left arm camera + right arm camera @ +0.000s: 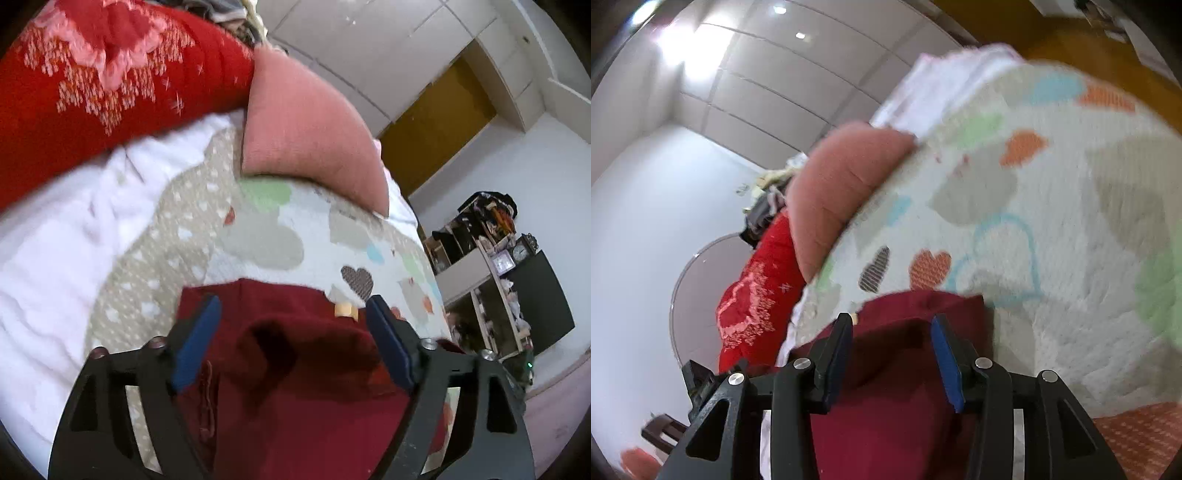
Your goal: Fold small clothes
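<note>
1. Dark maroon knit garment (295, 369) lies directly under and between both grippers, on the heart-print quilt (266, 236) of the bed.
2. Left gripper (293, 321): jaws apart, straddling a raised fold; contact cannot be confirmed.
3. Right gripper (892, 332): jaws apart over the same cloth.
4. Garment's far edge lies just ahead of both; neither is evidently nearer.
5. Pink cushion (314, 129) sits well beyond.

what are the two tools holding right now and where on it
Nothing is clearly held: both the left tool and right tool stand open over the dark red garment, pads apart.
</note>
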`<action>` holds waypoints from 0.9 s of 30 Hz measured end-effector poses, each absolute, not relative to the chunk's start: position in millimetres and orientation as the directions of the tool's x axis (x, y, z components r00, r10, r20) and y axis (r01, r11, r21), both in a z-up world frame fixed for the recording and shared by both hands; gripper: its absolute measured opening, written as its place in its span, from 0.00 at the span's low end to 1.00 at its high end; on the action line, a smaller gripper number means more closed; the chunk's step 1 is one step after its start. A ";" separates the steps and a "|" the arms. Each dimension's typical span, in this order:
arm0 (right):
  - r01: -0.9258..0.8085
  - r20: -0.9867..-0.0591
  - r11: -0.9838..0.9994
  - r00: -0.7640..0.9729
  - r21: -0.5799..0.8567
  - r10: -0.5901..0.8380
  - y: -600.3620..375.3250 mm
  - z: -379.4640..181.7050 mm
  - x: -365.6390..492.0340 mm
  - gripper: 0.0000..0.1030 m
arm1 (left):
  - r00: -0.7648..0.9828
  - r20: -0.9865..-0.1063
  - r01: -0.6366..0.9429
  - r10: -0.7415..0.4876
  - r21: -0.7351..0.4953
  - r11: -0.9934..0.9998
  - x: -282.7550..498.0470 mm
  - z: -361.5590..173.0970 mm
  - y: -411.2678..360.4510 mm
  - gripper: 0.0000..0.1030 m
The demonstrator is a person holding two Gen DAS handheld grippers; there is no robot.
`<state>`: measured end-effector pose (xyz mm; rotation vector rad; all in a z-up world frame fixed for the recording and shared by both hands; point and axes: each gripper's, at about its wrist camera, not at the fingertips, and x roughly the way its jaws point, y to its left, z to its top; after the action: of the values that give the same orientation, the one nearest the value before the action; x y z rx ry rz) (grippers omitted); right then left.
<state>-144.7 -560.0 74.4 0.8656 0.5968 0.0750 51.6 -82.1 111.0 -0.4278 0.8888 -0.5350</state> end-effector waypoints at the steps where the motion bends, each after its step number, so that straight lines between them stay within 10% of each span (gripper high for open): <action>1: 0.149 -0.463 0.690 0.836 0.708 0.295 -553.9 81.5 -148.0 0.41 | 0.506 -0.615 0.268 -0.605 -0.554 0.788 51.6 111.6 -83.8 0.79; 10: 0.068 -0.683 0.953 0.713 0.294 0.160 -459.5 82.5 -98.8 0.39 | 0.465 -0.705 0.260 -0.536 -0.470 0.843 49.6 74.6 -115.6 0.79; 27: 0.171 -0.731 0.945 0.676 0.278 0.092 -464.7 78.2 -74.7 0.40 | 0.490 -0.789 0.151 -0.371 -0.342 0.927 52.7 50.8 -111.5 0.79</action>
<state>-74.7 -464.7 78.2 0.3396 0.8316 -0.0454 52.7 -111.5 50.8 -0.2400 1.0120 -0.3210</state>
